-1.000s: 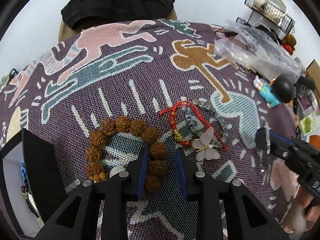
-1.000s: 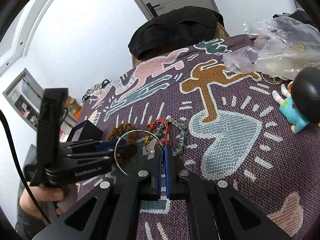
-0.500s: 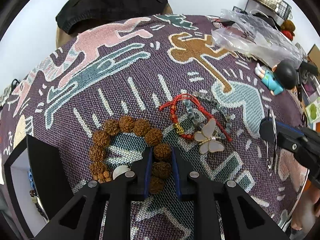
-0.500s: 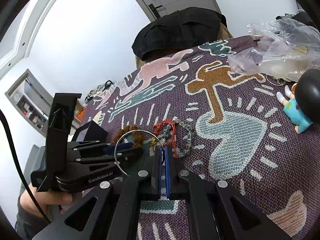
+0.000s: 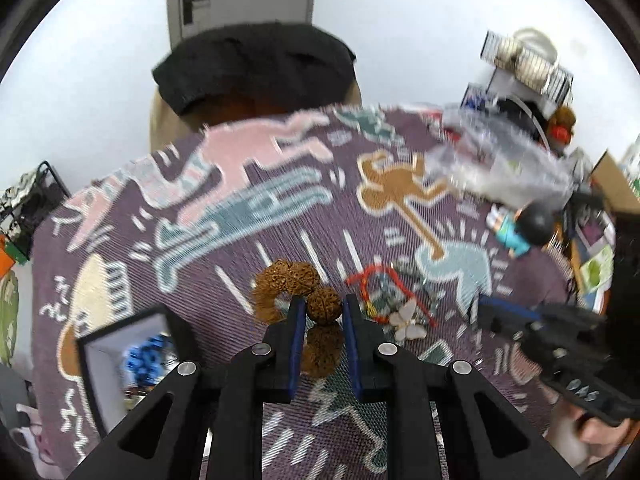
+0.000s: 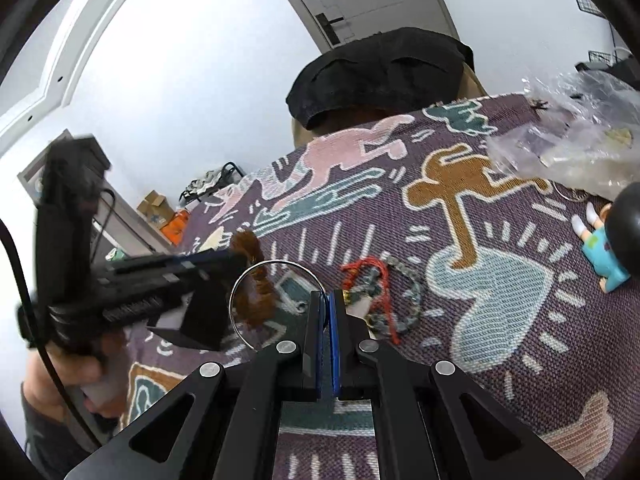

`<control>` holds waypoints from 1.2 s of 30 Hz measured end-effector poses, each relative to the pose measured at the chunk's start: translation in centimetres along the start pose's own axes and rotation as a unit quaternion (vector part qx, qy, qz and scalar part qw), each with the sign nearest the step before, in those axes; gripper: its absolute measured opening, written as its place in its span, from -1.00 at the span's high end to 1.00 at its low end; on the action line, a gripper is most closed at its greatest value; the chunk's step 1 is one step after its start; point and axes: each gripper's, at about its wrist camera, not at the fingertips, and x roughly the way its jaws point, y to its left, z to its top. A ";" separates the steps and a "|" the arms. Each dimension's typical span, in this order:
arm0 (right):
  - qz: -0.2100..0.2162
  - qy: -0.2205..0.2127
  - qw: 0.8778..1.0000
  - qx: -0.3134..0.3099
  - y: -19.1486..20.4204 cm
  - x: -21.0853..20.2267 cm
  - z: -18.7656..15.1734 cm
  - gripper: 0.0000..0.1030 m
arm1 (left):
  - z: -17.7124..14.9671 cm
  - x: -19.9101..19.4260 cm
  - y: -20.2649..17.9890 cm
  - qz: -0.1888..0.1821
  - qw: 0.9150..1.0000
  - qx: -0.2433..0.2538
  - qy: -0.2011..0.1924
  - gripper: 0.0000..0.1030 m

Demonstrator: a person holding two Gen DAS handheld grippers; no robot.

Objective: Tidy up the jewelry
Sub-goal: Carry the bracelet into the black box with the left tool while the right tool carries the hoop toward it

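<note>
My left gripper (image 5: 320, 304) is shut on a brown bead bracelet (image 5: 288, 280) and holds it lifted above the patterned cloth; the bracelet hangs blurred from it in the right wrist view (image 6: 256, 280). My right gripper (image 6: 326, 300) is shut on a thin silver bangle (image 6: 240, 292) that stands out to its left. A red cord bracelet (image 5: 372, 280), a grey bead bracelet (image 6: 412, 300) and a white butterfly charm (image 5: 408, 320) lie together on the cloth. An open black jewelry box (image 5: 120, 360) with blue beads inside sits at the lower left.
The patterned purple cloth (image 5: 240, 208) covers the table. A doll in a teal dress (image 5: 520, 228) and clear plastic bags (image 5: 500, 164) lie at the right. A chair with a black cover (image 5: 256, 68) stands behind the table. Clutter and a wire rack (image 5: 524, 64) fill the far right.
My left gripper closed on the brown bead bracelet and lifted it off the cloth, moving left toward the box. My right gripper kept hold of the silver bangle and rose slightly.
</note>
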 end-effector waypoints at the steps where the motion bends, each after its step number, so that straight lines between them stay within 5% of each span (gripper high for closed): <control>1: 0.001 0.000 1.000 -0.002 0.3 0.0 0.1 0.93 | 0.3 -0.8 0.3 0.001 1.000 -0.003 -0.010 0.62; 14: 0.009 -0.002 0.999 -0.036 4.7 0.2 1.3 0.93 | 0.8 -7.5 5.1 0.022 0.997 -0.034 -0.071 0.62; 31: 0.015 0.026 0.997 -0.075 9.7 3.3 1.0 0.93 | -2.7 -7.5 10.9 0.062 0.995 -0.061 -0.047 0.60; 33: 0.016 0.029 0.996 -0.077 10.3 3.6 1.0 0.93 | -2.9 -7.3 11.2 0.054 0.996 -0.063 -0.034 0.43; 36: 0.019 0.034 0.996 -0.083 11.4 4.1 1.0 0.93 | -3.3 -8.2 11.6 0.055 0.995 -0.063 -0.055 -0.17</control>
